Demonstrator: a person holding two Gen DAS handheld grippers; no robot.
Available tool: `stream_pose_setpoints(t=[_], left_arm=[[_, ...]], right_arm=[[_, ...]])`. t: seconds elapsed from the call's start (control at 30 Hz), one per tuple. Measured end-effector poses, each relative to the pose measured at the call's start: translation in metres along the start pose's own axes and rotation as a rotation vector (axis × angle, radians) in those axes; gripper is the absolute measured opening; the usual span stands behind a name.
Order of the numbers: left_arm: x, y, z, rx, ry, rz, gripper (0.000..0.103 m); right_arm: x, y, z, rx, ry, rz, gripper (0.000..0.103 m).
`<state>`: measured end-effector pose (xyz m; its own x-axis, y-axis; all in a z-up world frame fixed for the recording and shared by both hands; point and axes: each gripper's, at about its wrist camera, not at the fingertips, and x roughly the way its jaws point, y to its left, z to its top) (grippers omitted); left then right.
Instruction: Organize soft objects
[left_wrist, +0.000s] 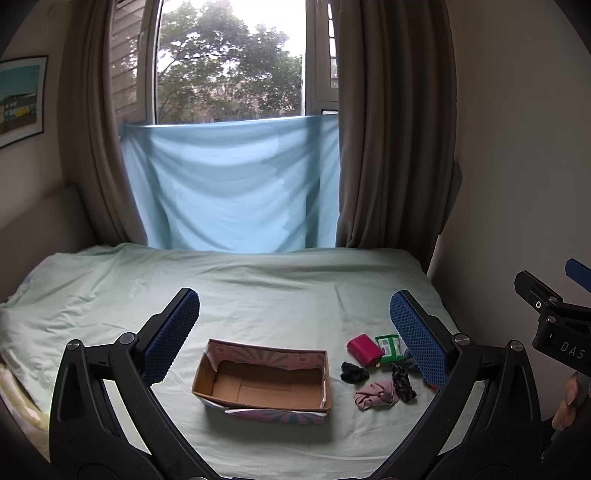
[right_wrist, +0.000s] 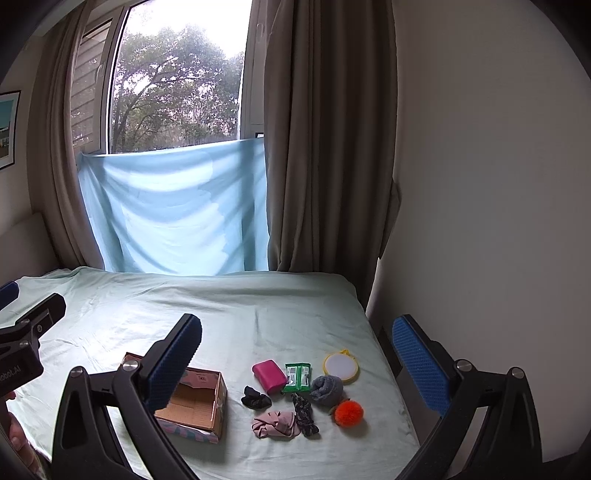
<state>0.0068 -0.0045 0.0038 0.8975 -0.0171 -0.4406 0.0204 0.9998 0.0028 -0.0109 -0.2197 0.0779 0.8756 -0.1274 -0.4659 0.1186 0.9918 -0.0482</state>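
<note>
Cardboard box (left_wrist: 262, 380) sits empty on the bed (right_wrist: 258, 317), soft bits clustered just to its right. Both grippers spread, holding nothing: left hand-held gripper (left_wrist: 295, 332) above the box, right hand-held gripper (right_wrist: 297, 354) over the pile. I'd go w/ the right for the pink scrunchie (right_wrist: 275, 424) first, pinch its bunched middle, approach steep.

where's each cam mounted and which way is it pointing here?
Left wrist: on the left gripper, above the bed, facing the window; cardboard box between its open fingers; the right gripper and a hand show at right edge.
Right wrist: on the right gripper, same heading, further right; centred on the soft items such as the orange pompom; the left gripper shows at left edge.
Shared: box, pink pouch, window, bed.
</note>
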Motion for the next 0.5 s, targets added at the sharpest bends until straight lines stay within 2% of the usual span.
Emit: stream_pose_setpoints(t=[0.5], left_arm=[[0.0004,0.0037,-0.0013,-0.005,0.003,-0.009,0.102]], right_arm=[[0.0017,-0.0017,-0.0008,0.002,0.000,-0.003,0.103]])
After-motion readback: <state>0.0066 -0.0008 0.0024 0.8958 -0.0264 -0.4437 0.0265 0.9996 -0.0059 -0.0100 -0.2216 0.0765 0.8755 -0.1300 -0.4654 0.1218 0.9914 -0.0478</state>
